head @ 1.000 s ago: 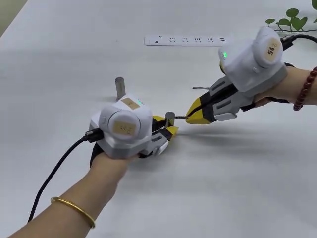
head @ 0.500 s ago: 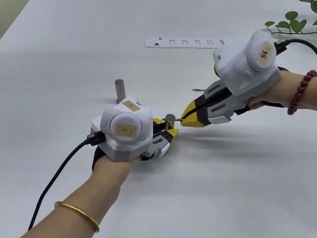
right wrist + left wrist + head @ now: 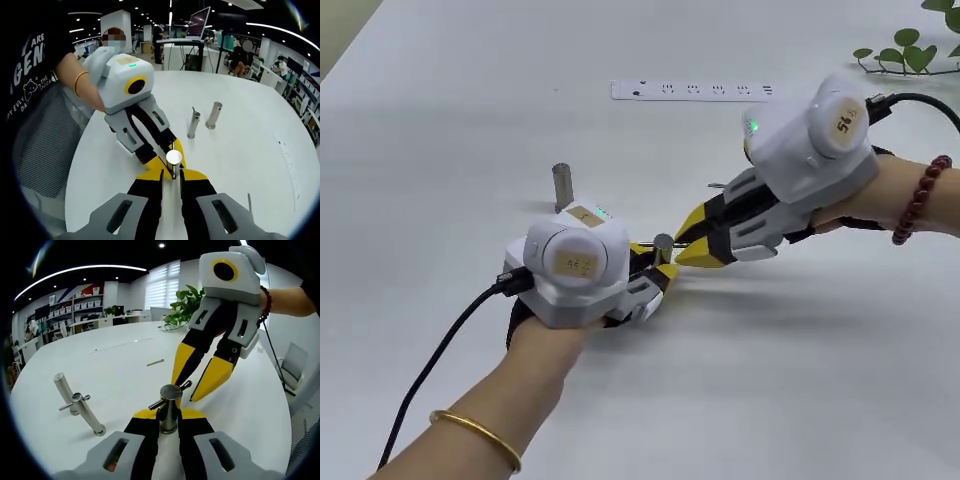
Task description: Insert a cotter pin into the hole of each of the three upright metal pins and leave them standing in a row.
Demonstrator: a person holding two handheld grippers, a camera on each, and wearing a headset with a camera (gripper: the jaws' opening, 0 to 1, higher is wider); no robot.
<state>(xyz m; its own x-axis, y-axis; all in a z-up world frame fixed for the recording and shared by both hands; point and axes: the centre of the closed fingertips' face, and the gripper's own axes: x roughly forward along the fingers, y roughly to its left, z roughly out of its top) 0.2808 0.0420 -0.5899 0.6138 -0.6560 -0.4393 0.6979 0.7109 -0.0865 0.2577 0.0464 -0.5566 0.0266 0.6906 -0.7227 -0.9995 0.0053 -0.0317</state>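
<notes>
The round sticker on the right gripper (image 3: pixel 686 247) carries digits that look like "56". The sticker on the left gripper (image 3: pixel 658 274) is too blurred to read. In the right gripper view, white letters "ARE" and "GEN" show on the person's dark shirt (image 3: pixel 30 95), cut off at the edge.

The left gripper's jaws are clamped on the lower shaft of the held metal pin (image 3: pixel 169 410), which stands upright near the middle of the white table (image 3: pixel 770 380). A cotter pin (image 3: pixel 156 403) passes through the hole just under that pin's head and sticks out on both sides. The right gripper's yellow tips sit narrowly apart around its looped end; whether they press on it cannot be told.

To the far left stand the second metal pin (image 3: pixel 89 416), with a second cotter pin (image 3: pixel 67 405) crosswise through it, and just beyond it the bare metal pin (image 3: pixel 63 389). A loose cotter pin (image 3: pixel 155 362) lies farther off on the table. A white power strip (image 3: pixel 692 90) lies at the far side, with plant leaves (image 3: pixel 905 55) at the far right.
</notes>
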